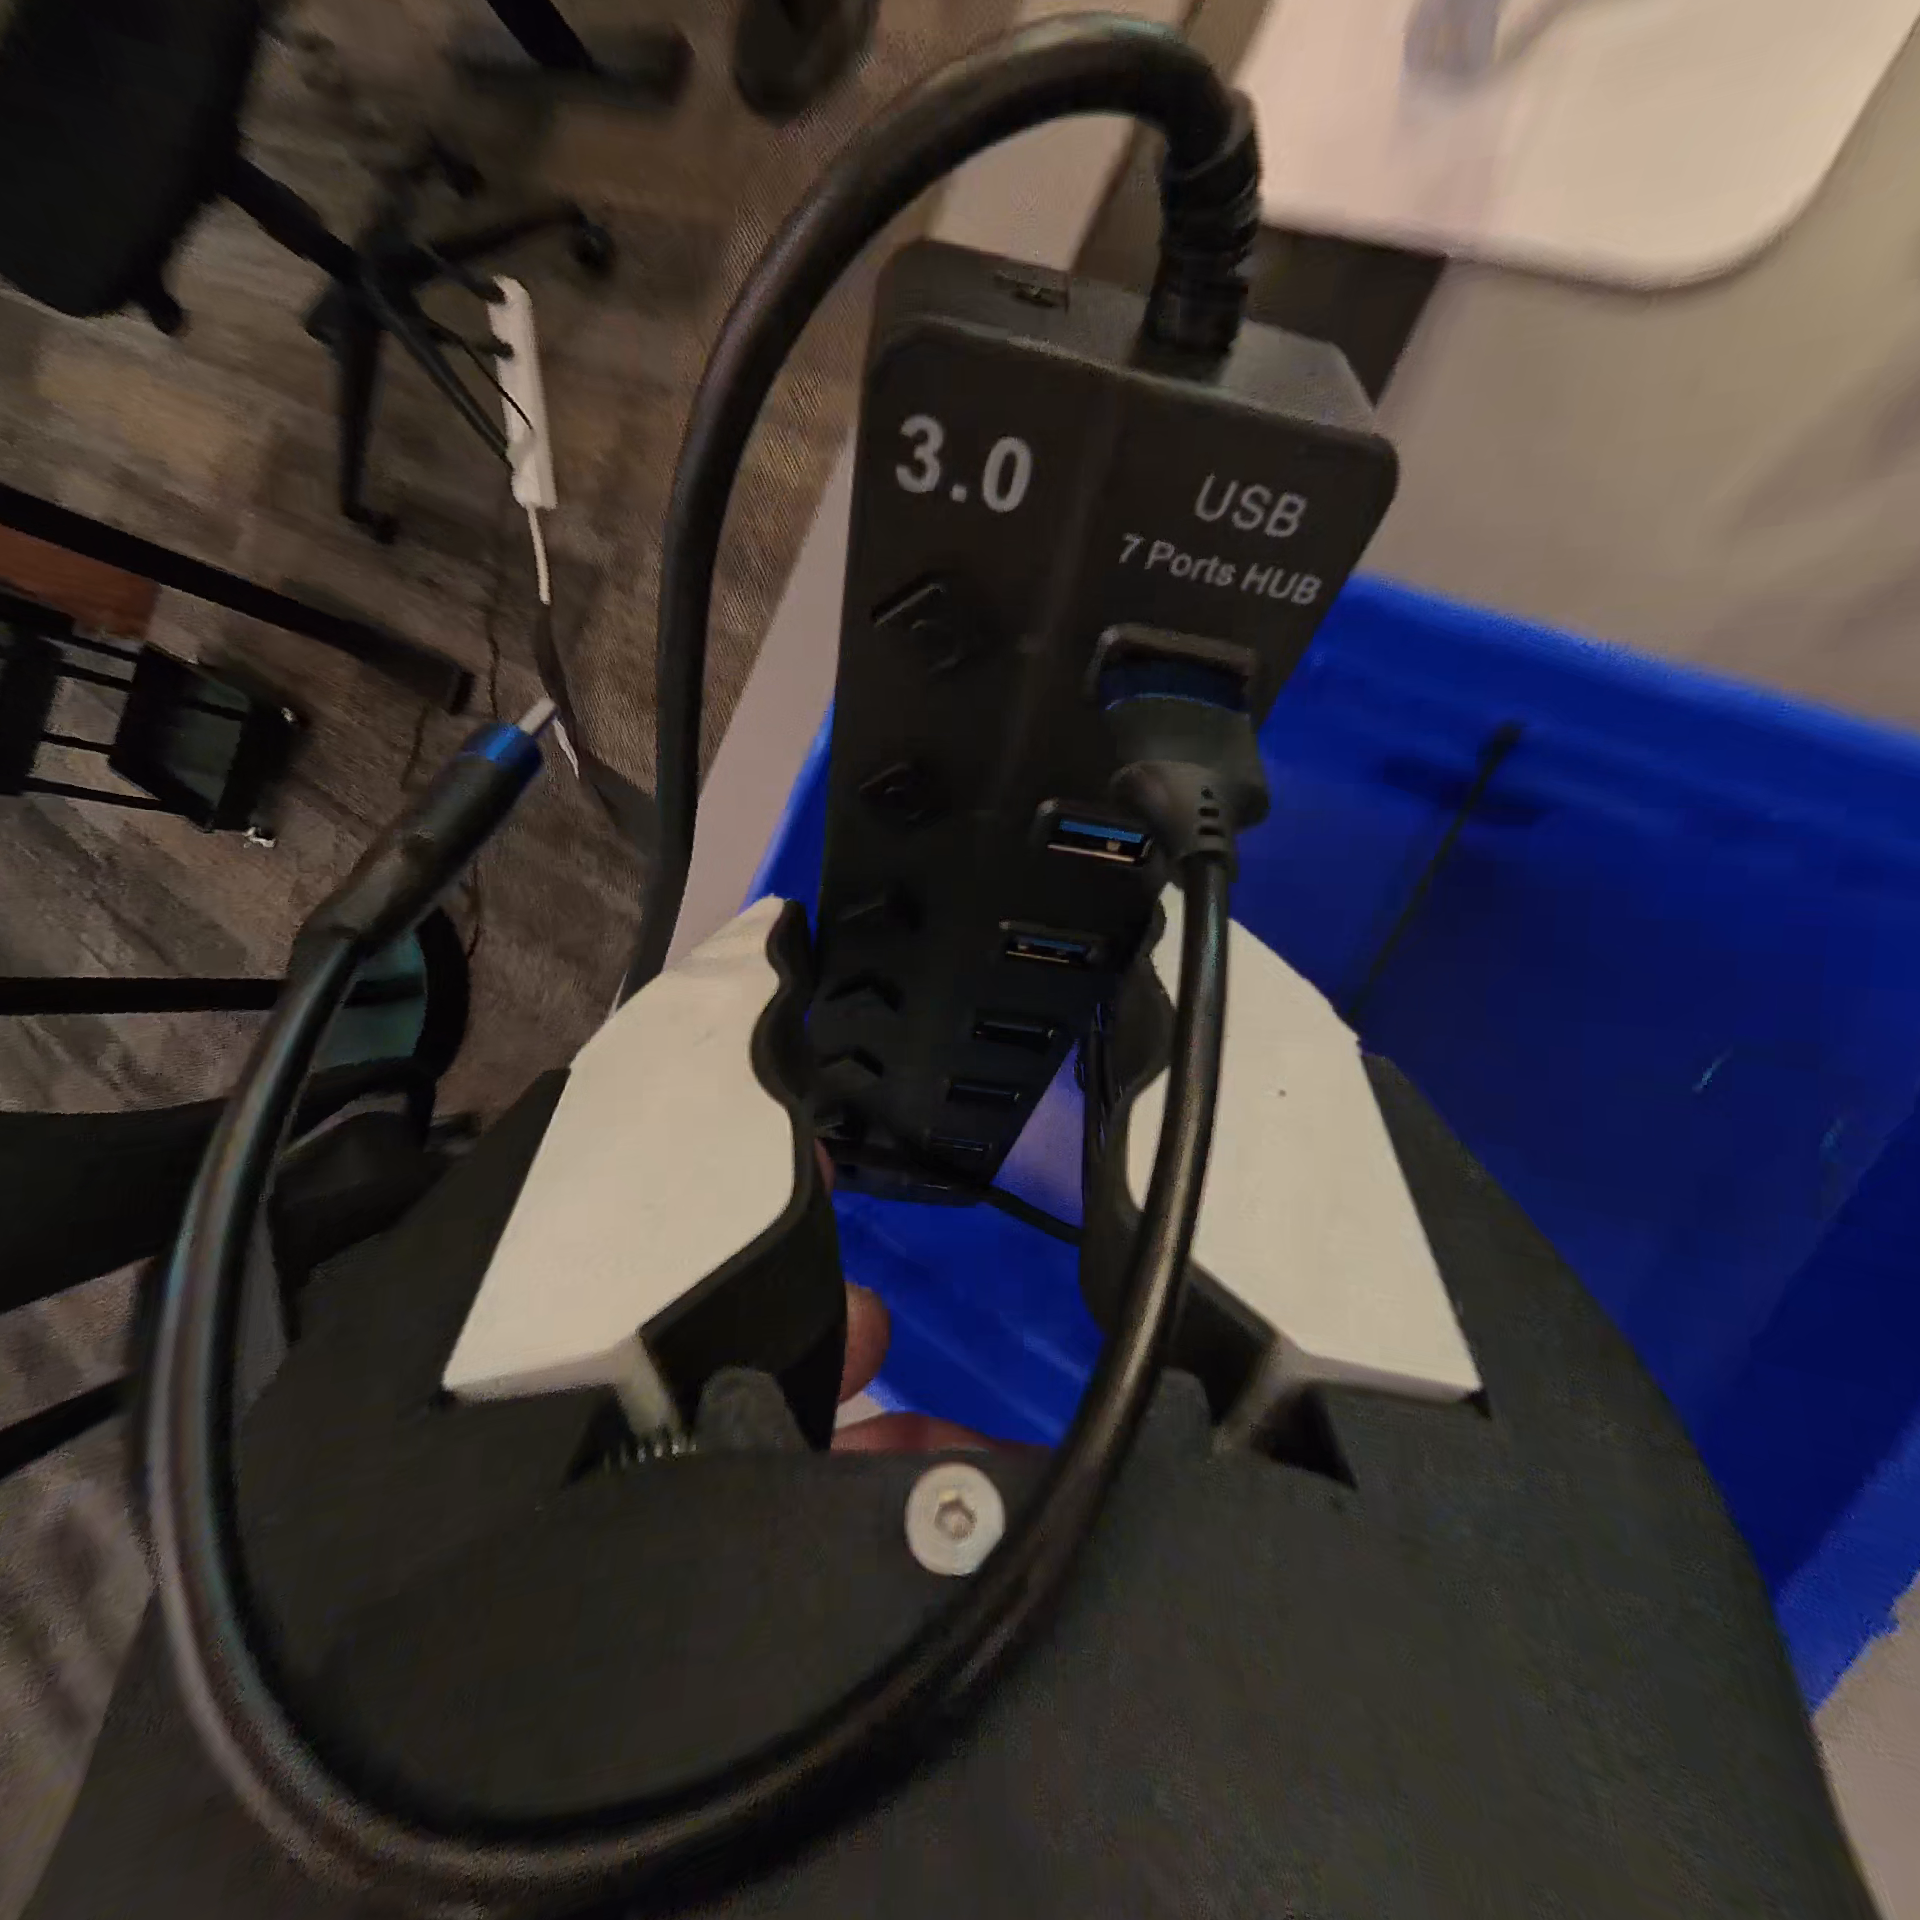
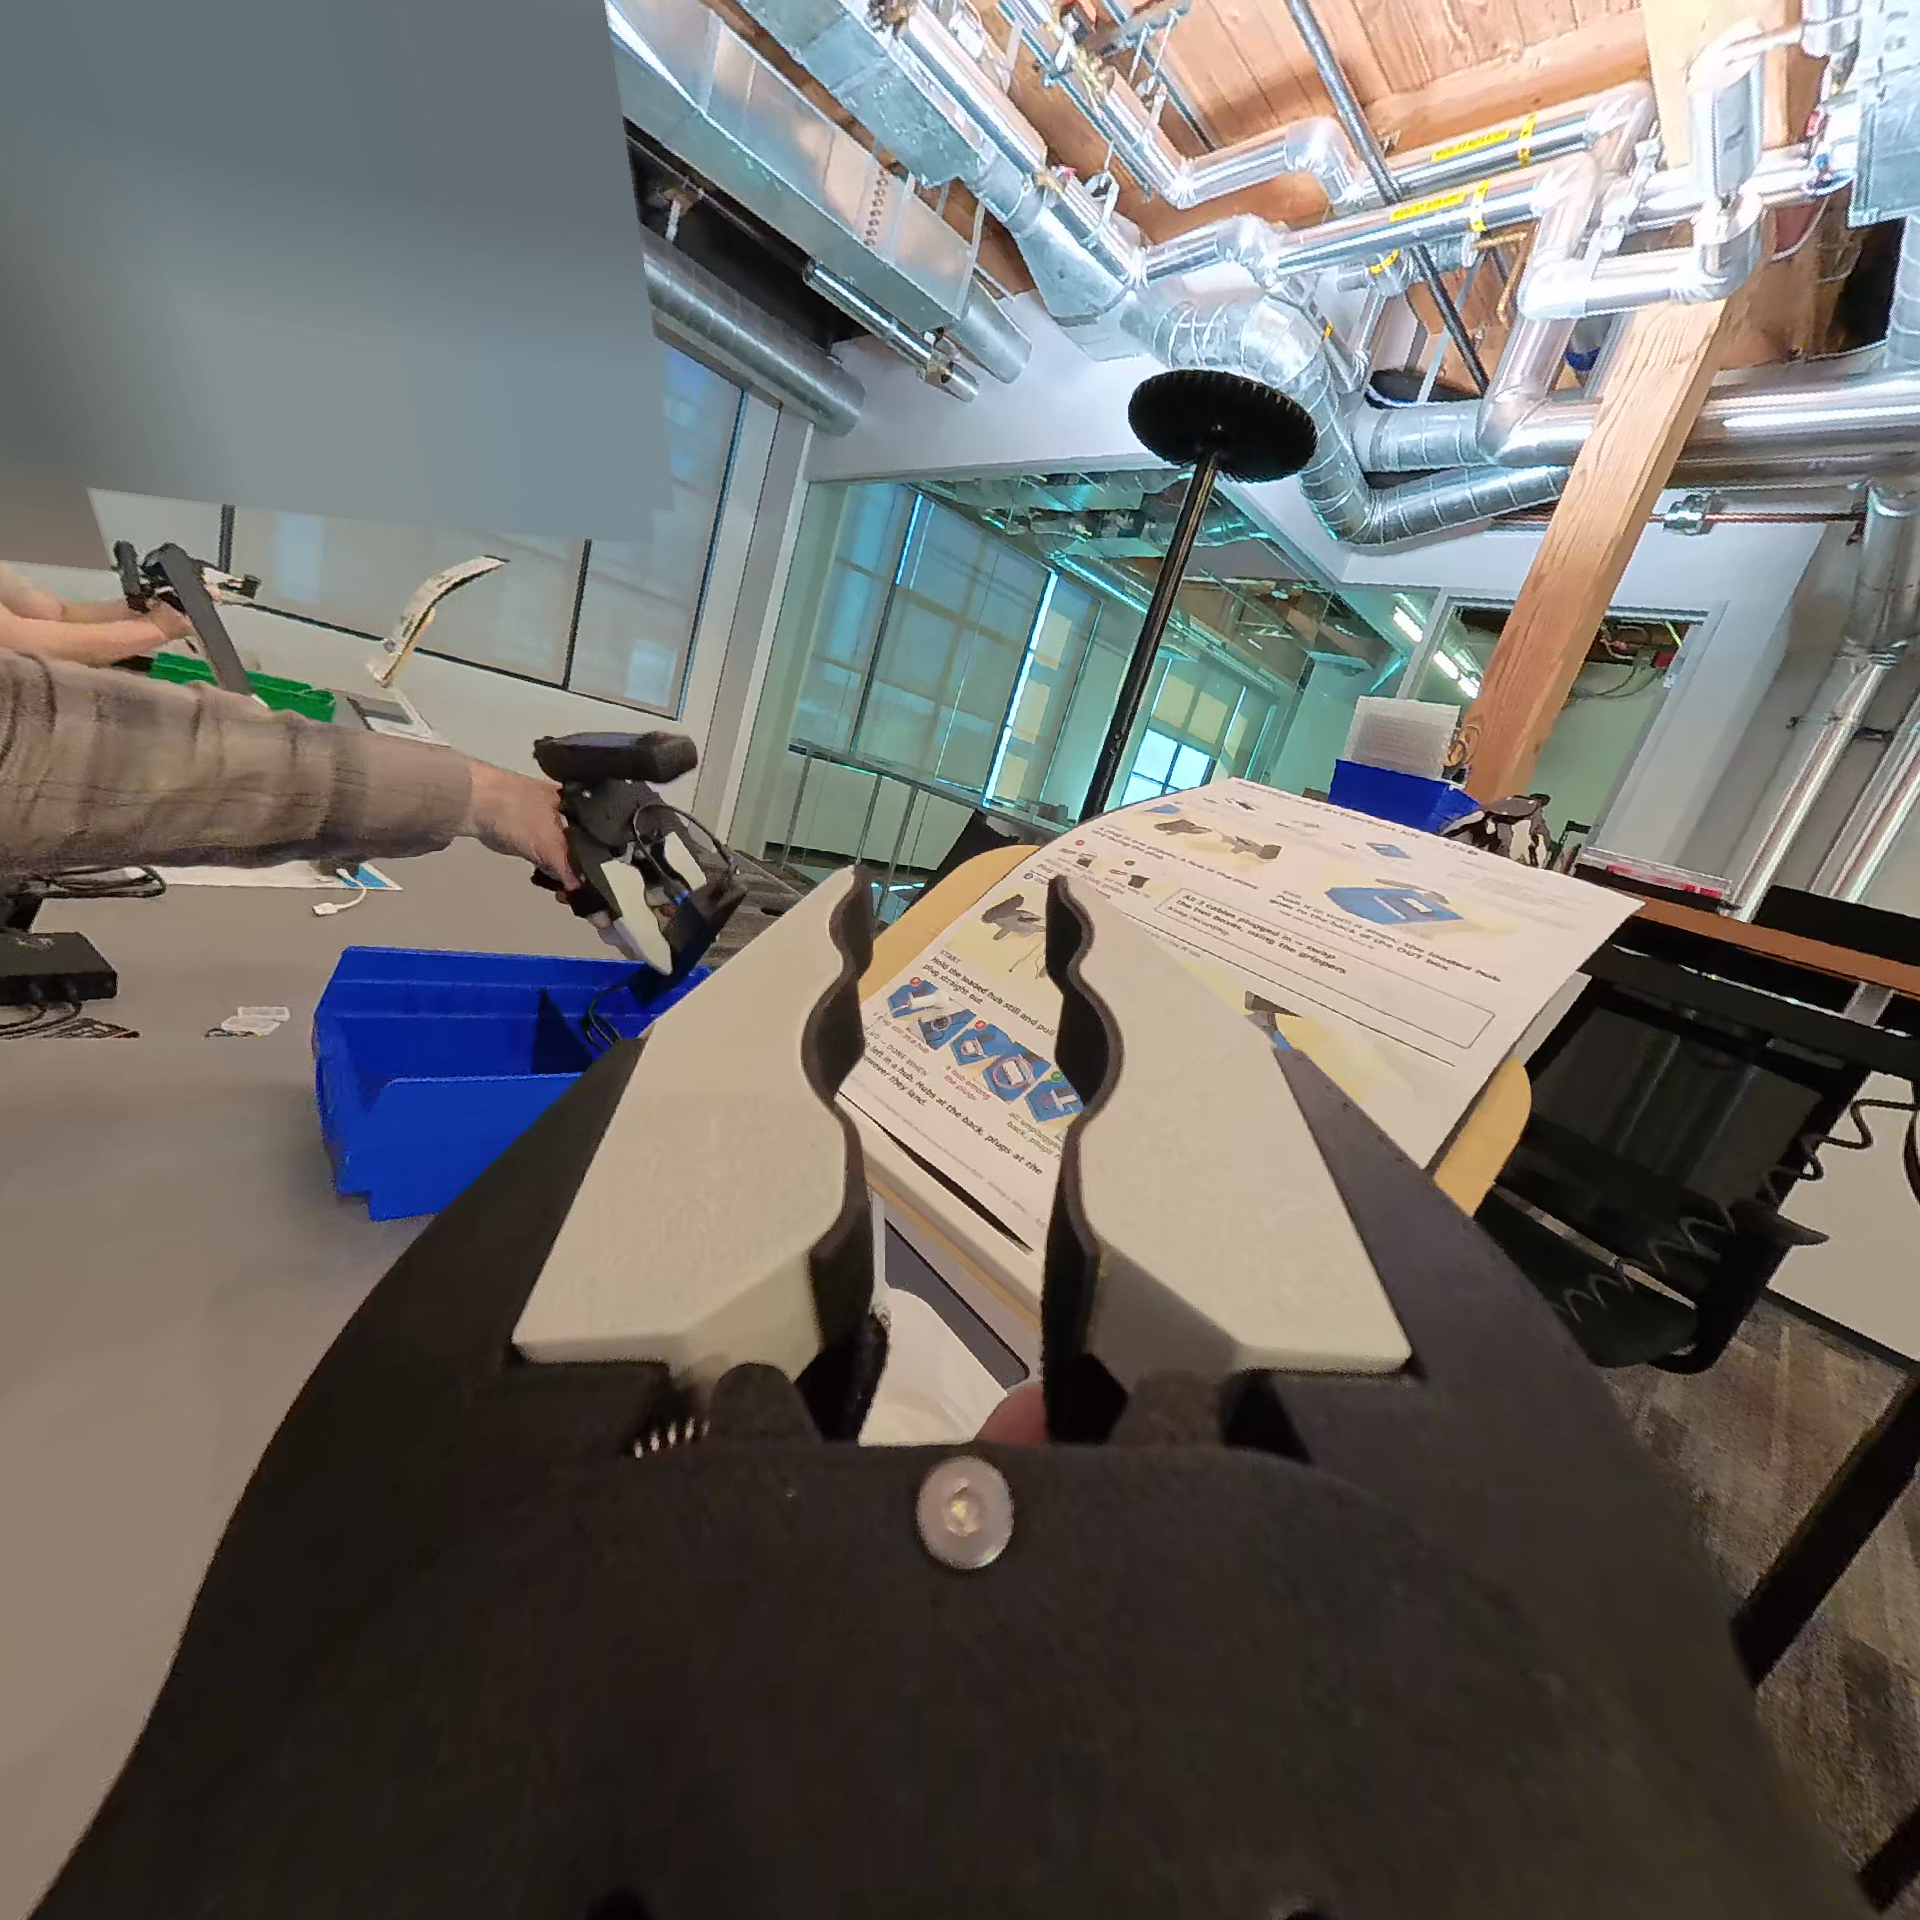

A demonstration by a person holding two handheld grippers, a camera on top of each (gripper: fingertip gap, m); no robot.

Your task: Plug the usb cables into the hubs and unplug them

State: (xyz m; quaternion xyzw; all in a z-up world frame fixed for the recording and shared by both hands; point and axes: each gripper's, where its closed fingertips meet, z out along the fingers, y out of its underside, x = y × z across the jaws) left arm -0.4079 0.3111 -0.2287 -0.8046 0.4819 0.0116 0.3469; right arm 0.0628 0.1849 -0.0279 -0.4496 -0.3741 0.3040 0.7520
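The left tongs (image 1: 966, 997) squeeze the long black plastic hub (image 1: 1049, 727) (one black cable (image 1: 1195, 790) plugged in); the right tongs (image 2: 951, 914) wait empty, spread apart. Hold steady, pull straight.

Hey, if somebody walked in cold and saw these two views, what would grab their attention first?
Probably the long black plastic USB hub, clamped upright in the left tongs above the bright blue plastic bin, with one black cable plug seated in its top port and the cable looping round. In the right wrist view, the right tongs stand parted and empty, aimed at a printed paper instruction sheet, with shiny silver ceiling ducts overhead.
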